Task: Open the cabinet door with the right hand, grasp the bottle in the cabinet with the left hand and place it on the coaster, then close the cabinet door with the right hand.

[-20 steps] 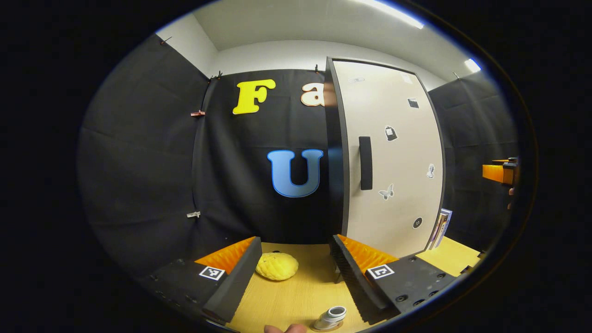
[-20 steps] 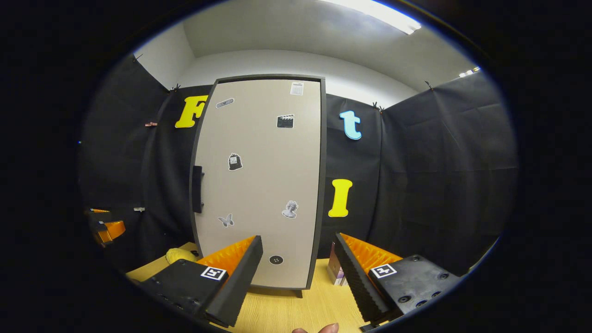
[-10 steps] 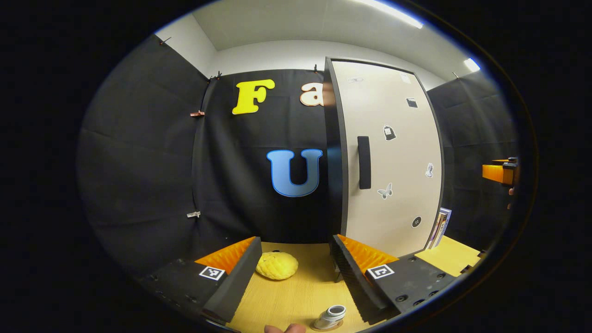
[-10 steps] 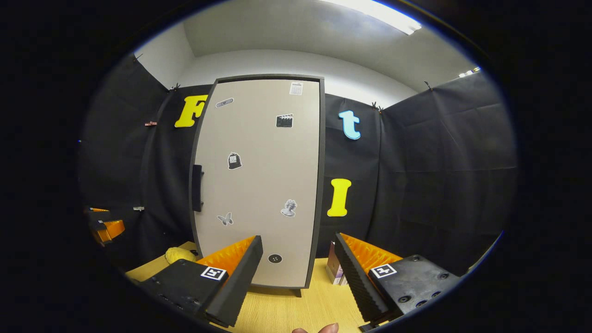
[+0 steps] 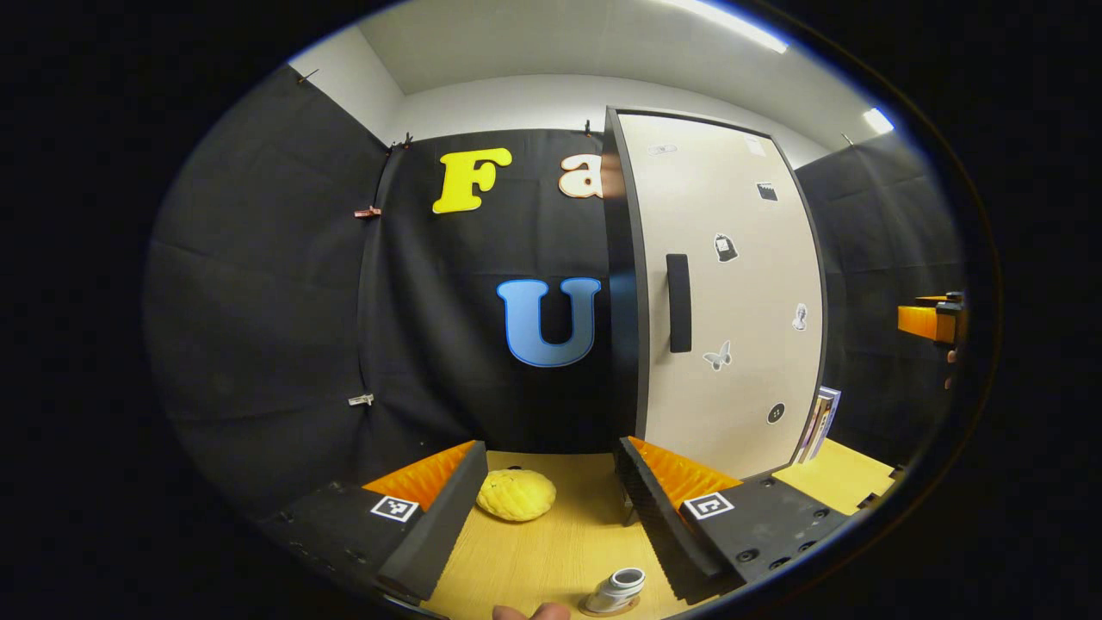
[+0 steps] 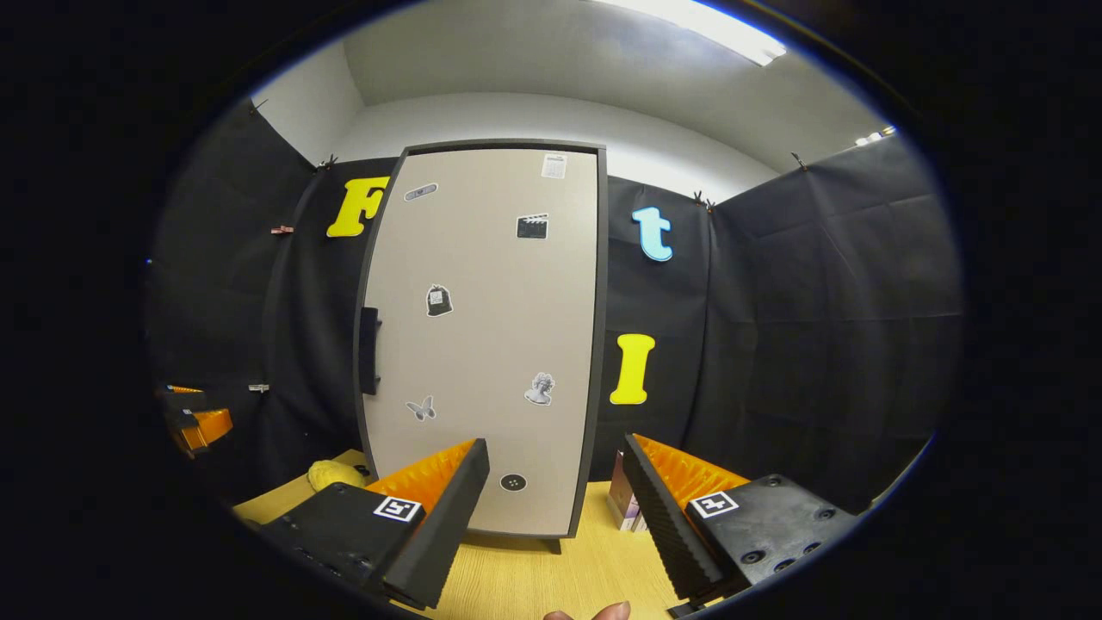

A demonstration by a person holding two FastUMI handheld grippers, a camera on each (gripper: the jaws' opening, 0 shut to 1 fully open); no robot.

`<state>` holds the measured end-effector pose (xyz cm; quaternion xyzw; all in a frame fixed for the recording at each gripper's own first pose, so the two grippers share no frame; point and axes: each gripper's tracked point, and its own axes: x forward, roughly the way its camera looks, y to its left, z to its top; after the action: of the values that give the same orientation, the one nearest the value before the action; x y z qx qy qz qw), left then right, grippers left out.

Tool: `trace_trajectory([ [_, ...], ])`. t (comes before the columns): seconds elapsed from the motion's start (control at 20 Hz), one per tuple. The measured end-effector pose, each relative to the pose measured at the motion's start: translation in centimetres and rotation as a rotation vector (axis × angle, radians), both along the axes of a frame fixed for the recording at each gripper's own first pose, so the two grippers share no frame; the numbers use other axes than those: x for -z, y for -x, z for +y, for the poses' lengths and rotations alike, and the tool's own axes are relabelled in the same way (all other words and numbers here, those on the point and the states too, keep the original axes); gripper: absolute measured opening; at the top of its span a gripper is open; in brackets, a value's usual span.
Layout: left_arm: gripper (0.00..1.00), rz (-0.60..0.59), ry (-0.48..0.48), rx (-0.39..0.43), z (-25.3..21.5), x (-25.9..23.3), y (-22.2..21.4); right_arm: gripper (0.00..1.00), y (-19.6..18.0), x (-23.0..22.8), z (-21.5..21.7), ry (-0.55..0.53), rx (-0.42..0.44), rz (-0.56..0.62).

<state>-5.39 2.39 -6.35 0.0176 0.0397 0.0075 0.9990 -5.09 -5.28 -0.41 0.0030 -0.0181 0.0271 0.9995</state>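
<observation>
Cabinet door (image 6: 486, 344) is shut; the bottle (image 5: 616, 591) stands on the coaster (image 5: 607, 611) on the table (image 5: 551, 551). Left gripper (image 5: 542, 499) and right gripper (image 6: 555, 499) both gape wide, holding nothing.

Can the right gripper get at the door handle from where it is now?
Probably yes. The right gripper is open and faces the closed cabinet door, apart from it. The handle sits at the door's left edge with nothing in front of it.
</observation>
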Motion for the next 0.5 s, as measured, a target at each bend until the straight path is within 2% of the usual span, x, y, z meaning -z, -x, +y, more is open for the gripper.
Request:
trace_trajectory([
  [0.5,0.96,-0.001,-0.004,0.002,0.07,-0.03,-0.09,0.97,0.08,-0.02,0.24,0.004,-0.004,-0.001],
])
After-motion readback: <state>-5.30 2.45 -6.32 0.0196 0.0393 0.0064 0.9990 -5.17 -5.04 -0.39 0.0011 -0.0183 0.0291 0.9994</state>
